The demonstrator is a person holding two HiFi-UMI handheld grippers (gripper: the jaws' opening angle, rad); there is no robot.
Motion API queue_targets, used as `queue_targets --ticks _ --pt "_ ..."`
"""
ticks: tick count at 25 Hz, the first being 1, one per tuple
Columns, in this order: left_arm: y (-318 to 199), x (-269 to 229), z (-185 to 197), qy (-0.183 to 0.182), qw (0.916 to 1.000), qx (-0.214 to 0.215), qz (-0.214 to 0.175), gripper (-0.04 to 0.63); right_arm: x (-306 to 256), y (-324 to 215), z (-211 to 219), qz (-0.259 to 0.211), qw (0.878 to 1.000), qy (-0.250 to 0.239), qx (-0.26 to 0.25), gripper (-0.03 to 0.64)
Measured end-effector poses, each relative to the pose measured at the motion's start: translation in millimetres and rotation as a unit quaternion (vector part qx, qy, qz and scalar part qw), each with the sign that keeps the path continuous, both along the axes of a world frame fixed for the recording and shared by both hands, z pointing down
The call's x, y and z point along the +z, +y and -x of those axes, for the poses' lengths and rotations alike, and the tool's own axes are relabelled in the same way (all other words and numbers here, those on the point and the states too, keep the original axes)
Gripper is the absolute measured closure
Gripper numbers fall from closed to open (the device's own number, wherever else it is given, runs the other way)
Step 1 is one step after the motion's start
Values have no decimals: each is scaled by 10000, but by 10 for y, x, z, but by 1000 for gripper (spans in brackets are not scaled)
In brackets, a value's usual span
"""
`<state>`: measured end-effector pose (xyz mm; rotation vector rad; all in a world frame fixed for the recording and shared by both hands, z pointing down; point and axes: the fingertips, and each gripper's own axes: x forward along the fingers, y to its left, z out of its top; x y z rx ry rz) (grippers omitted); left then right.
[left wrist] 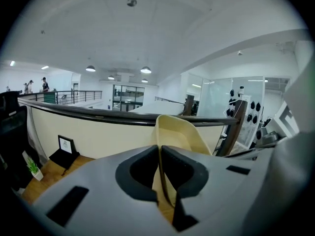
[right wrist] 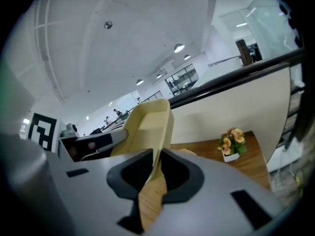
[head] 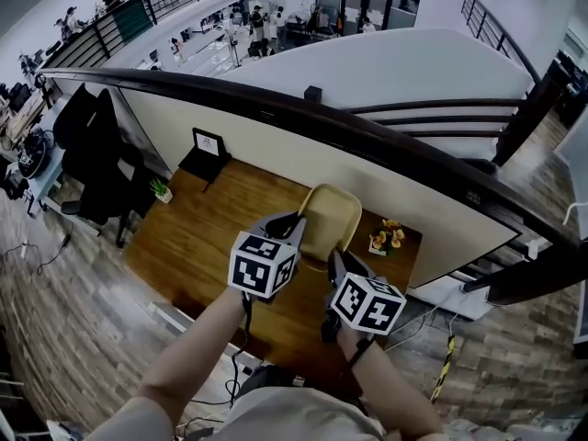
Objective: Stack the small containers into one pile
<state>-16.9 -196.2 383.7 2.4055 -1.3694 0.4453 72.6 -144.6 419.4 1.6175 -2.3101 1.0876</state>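
Observation:
A pale yellow container point(head: 329, 217) hangs tilted above the wooden table point(head: 197, 246), held from two sides. My left gripper point(head: 296, 228) is shut on its left wall. In the left gripper view the thin yellow rim point(left wrist: 178, 136) runs straight between the dark pads point(left wrist: 140, 168). My right gripper point(head: 333, 265) is shut on the container's near wall. In the right gripper view the container point(right wrist: 147, 124) rises from between the pads point(right wrist: 179, 173). A small yellow edge point(right wrist: 189, 152) peeks out behind the right jaw; I cannot tell what it belongs to.
A pot of orange flowers point(head: 387, 237) stands at the table's far right corner. A black framed sign point(head: 208, 144) and a small green plant point(head: 162, 189) sit at the far left. A cream low wall with a dark rail point(head: 367, 136) runs behind the table.

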Motion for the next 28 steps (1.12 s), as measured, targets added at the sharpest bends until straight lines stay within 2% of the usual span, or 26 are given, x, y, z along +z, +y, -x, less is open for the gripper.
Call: queue_targets --ticks 3,8,14,18,21,24,28 --pt "-226 152 -28 -124 9999 42 103 571 133 -168 -1 97 9997 119 166 557" --pt "-505 478 3 -435 9983 185 326 574 532 -382 91 712 9961 -247 452 558" --pt "-743 1048 79 -664 9942 286 792 572 1036 -588 178 1151 9918 37 563 560" --pt "-825 1531 166 -961 9868 194 1288 572 1401 -577 284 1737 9803 -237 915 566" --pt "-875 1804 185 -972 9842 186 1466 572 1683 -581 335 2156 9673 -516 1233 572" --pt "-927 2004 170 -936 9830 275 1554 572 1879 -637 298 2260 9619 -440 1471 578" --pt "-1006 2167 129 -1065 9817 516 1493 572 2050 -704 270 2369 9572 -275 1641 581"
